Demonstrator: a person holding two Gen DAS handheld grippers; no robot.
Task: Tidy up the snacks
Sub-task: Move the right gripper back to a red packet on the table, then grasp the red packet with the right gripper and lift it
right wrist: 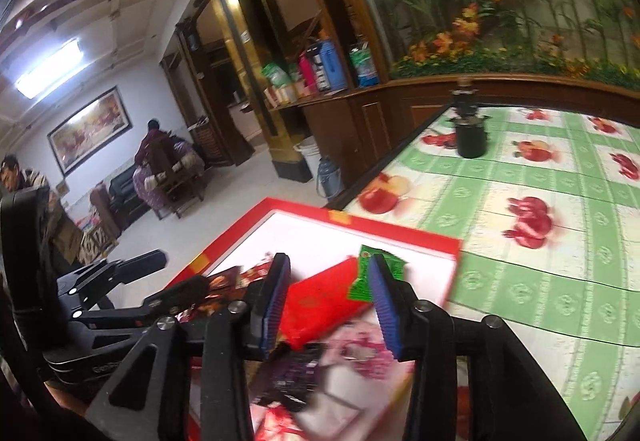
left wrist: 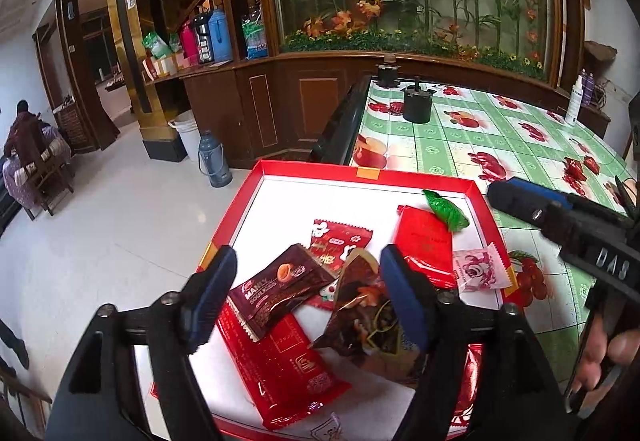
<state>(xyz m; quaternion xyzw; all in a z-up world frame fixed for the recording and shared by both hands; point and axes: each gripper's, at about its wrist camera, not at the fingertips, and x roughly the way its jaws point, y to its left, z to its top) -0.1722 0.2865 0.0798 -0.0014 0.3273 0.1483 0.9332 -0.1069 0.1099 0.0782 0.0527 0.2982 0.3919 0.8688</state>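
Note:
A red-rimmed white box lid (left wrist: pixel 360 177) lies at the table's near left corner and holds several snack packets. My left gripper (left wrist: pixel 308 297) is open above a brown packet (left wrist: pixel 280 287) and a dark mixed-snack bag (left wrist: pixel 360 313). A long red packet (left wrist: pixel 280 361) lies below them. A red packet (left wrist: pixel 426 245), a green candy (left wrist: pixel 446 211) and a pink packet (left wrist: pixel 480 271) lie to the right. My right gripper (right wrist: pixel 328 301) is open over the red packet (right wrist: pixel 324 301) and green candy (right wrist: pixel 360 283); it also shows at the right in the left wrist view (left wrist: pixel 520 197).
The table has a green fruit-print cloth (left wrist: pixel 500 145). A black pot (left wrist: pixel 416 105) and a second dark pot (left wrist: pixel 387 72) stand at its far edge, a spray bottle (left wrist: pixel 575 101) at far right. Small red wrappers (left wrist: pixel 576 167) lie on the cloth. A blue thermos (left wrist: pixel 214 159) stands on the floor.

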